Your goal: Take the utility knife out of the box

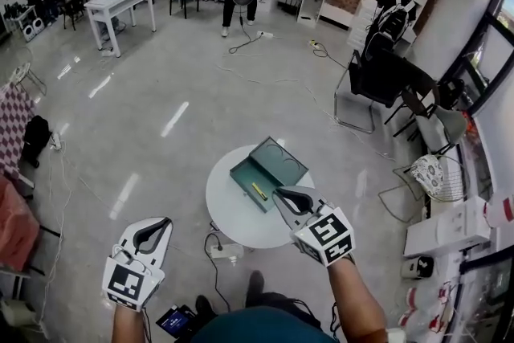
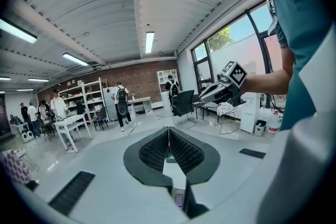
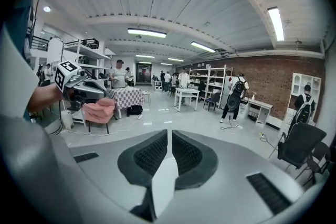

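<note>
On table (image 1: 227,214): one box (image 1: 281,160), one knife (image 1: 259,190)

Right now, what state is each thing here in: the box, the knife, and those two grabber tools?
Box: open, lid swung back, standing on the round white table.
Utility knife: lying inside the box, not held; blade too small to tell.
Left gripper: shut, empty, away from the table.
Right gripper: shut, empty, close to the box.
</note>
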